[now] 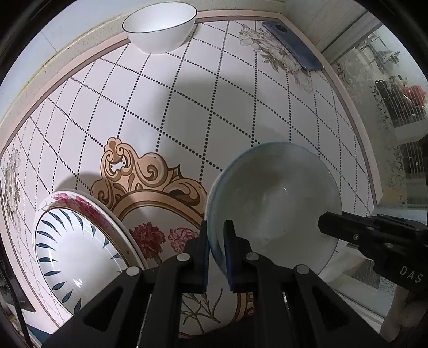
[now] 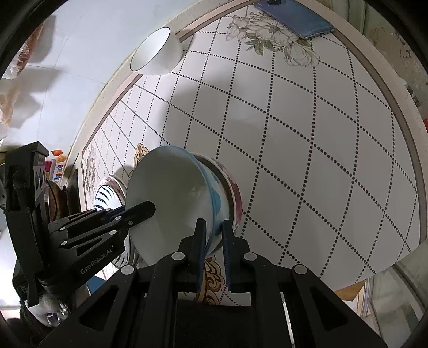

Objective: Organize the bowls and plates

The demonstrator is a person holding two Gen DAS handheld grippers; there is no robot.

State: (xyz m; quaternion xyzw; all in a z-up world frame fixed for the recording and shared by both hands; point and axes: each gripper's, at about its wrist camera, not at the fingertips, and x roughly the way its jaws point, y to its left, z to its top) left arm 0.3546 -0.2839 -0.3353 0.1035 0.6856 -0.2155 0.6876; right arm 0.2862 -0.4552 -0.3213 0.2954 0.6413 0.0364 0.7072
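Observation:
A white bowl with a blue pattern outside (image 1: 275, 203) (image 2: 174, 198) is held tilted above the table by both grippers. My left gripper (image 1: 216, 227) is shut on its left rim. My right gripper (image 2: 212, 227) is shut on its right rim and also shows at the right of the left wrist view (image 1: 347, 233). The left gripper shows in the right wrist view (image 2: 133, 211). A blue-leaf plate (image 1: 72, 249) rests on a plate with red flowers (image 1: 88, 206) at the lower left. A plain white bowl with a dark rim (image 1: 160, 26) (image 2: 157, 53) stands at the table's far edge.
The round table (image 1: 187, 107) has a diamond-dot cloth with a floral medallion. A blue phone (image 1: 291, 45) (image 2: 294, 16) lies at the far right edge. A wall runs behind the table. Clutter stands off the table at the left of the right wrist view.

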